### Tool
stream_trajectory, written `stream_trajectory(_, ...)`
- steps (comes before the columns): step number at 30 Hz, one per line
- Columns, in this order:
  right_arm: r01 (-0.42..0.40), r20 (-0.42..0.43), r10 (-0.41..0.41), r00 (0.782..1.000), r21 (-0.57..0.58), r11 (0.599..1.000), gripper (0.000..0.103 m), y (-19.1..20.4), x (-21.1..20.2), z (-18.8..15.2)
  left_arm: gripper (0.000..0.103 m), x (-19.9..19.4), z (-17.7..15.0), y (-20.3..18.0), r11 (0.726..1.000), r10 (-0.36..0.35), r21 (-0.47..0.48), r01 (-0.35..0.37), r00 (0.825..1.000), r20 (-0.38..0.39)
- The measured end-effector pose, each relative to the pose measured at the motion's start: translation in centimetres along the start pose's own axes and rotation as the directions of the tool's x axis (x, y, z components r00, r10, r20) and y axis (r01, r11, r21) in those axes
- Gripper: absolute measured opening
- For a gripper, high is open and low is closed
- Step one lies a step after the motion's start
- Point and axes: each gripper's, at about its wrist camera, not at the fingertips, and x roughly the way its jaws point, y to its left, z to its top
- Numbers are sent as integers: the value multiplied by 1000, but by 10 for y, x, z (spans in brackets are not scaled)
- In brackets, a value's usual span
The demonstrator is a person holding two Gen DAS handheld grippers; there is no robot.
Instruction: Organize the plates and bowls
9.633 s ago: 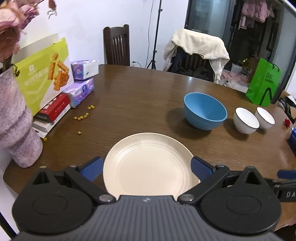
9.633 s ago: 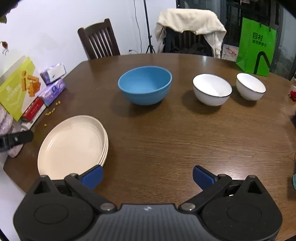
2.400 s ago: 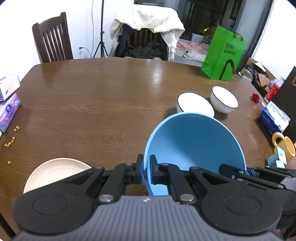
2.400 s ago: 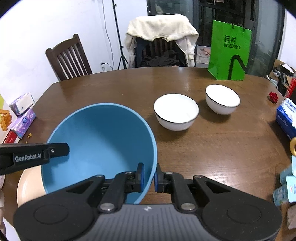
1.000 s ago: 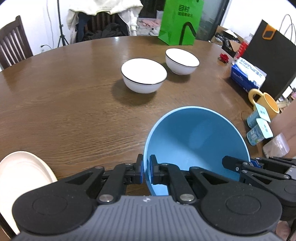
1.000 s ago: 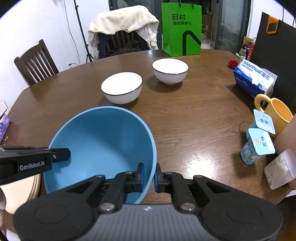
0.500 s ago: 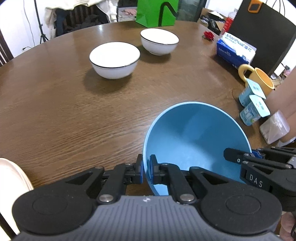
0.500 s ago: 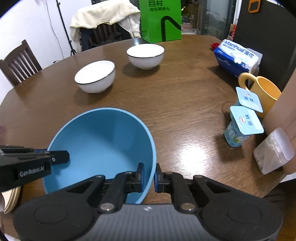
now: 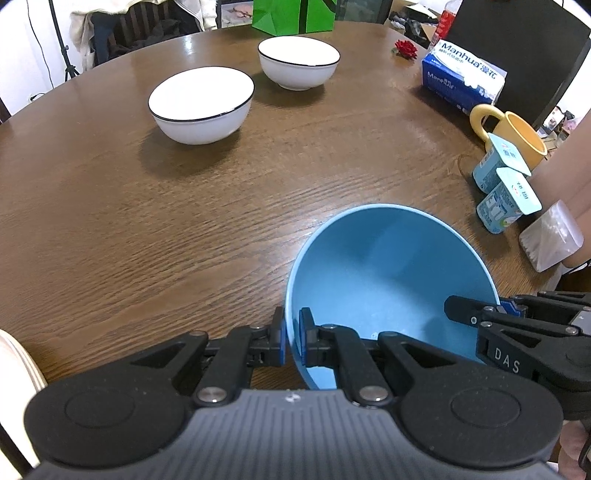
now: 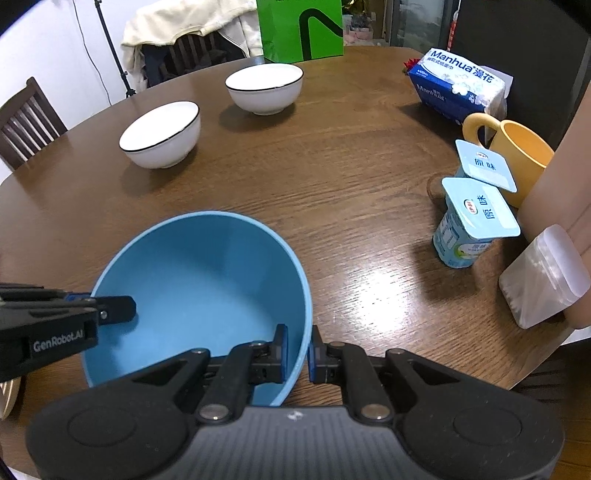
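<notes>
Both grippers hold one blue bowl (image 9: 388, 273) (image 10: 199, 280) by its rim, low over the brown table (image 9: 147, 229) near its front right edge. My left gripper (image 9: 292, 339) is shut on the rim's left side. My right gripper (image 10: 297, 350) is shut on the rim's right side. Whether the bowl's base touches the wood is hidden. Two white bowls with dark rims stand further back: a larger one (image 9: 201, 103) (image 10: 160, 134) and a smaller one (image 9: 298, 62) (image 10: 264, 88). The cream plates (image 9: 16, 360) peek in at the left edge.
Right of the blue bowl stand two yoghurt cups (image 10: 471, 225), a yellow mug (image 10: 517, 158), a clear lidded tub (image 10: 543, 277) and a blue tissue pack (image 10: 456, 85). A green bag (image 10: 301, 27), a draped chair and a tripod are beyond the table.
Both grippers have carried the blue bowl rightward and lower over the table; the yoghurt cups and mug now loom closer, and the plates have slid almost out of view at the left.
</notes>
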Motion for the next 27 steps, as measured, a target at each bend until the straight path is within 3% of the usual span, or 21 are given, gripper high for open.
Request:
stream_trajectory(9,4,-7,-4,1000,3,1000,10,-3,8,0,7,5,1,-2,1000,0,15,1,1000,-5)
stream_trajectory(15,-9,-11,10,1000,17,1000,14,-5,8,1,14,2,1,-3,1000,-10,13,10,1000,-2)
stream_trajectory(17,-25,1,25,1000,28,999,16,-8,5,3,33,-2,1,-1,1000,-16,7,16,1000,14)
stream_trajectory(19,-34,14,34,999,32,999,21,-8,2,5,46,-8,0,1,1000,-6,3,6,999,37)
stream_trajectory(22,-45,28,44,999,37,998,36,-9,-3,7,56,-18,-1,7,1000,-4,-18,5,998,64)
stream_trajectory(25,-60,46,59,997,38,997,43,-8,-10,8,71,-29,-3,14,999,2,-40,2,996,94)
stream_trajectory(27,-63,61,61,996,36,997,50,-8,-15,9,75,-38,-6,19,999,8,-50,-2,993,118)
